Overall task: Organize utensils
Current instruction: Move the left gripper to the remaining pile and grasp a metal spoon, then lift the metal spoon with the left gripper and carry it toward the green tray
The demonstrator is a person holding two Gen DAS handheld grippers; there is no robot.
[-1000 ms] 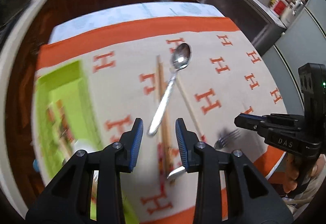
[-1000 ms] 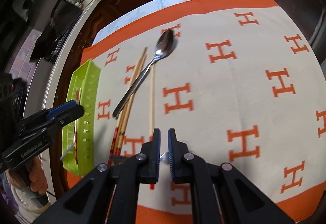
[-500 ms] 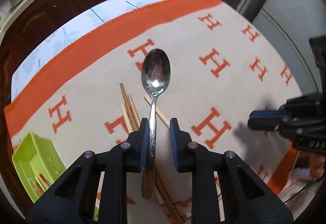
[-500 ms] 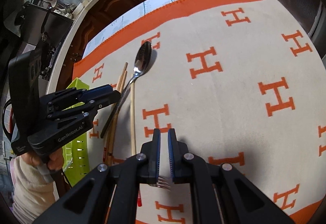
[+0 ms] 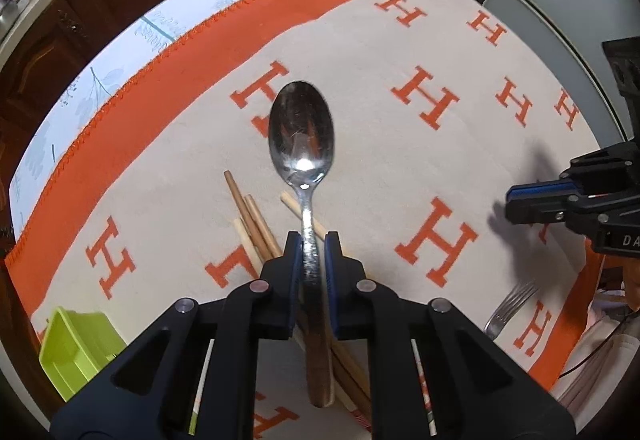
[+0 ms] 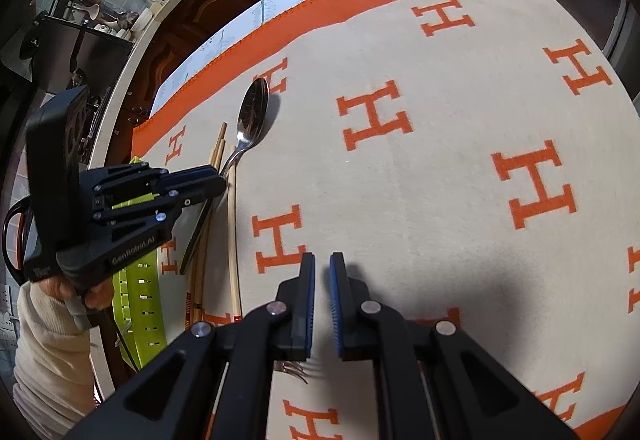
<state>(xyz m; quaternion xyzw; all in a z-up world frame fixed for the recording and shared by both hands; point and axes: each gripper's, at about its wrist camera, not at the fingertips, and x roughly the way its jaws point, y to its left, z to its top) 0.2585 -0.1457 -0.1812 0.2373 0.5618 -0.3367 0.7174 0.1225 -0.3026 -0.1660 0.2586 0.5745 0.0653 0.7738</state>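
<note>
Left gripper (image 5: 313, 240) closed around the handle of a metal spoon (image 5: 302, 132), blue pads pressed to either side of the shaft just below the neck; bowl pointing away from the camera, over the cream cloth (image 5: 400, 168) with orange H marks. Spoon handle running back between the fingers and crossing above a loose bundle of wooden chopsticks (image 5: 250, 218) lying on the cloth. Hard to say from either view whether the spoon is lifted clear or resting on the chopsticks, though the right wrist view shows its bowl (image 6: 253, 112) down close to the cloth. Green utensil tray (image 5: 76, 344) at the near left edge of the table, well apart from the spoon. Right gripper (image 6: 322, 260) hanging over bare cloth, fingers narrowly parted, nothing between them. Fork (image 5: 508, 306) lying on the cloth near the orange border, tines (image 6: 294, 367) peeking out beneath the right gripper's body. Cream sleeve (image 6: 44, 352) behind the left gripper
</note>
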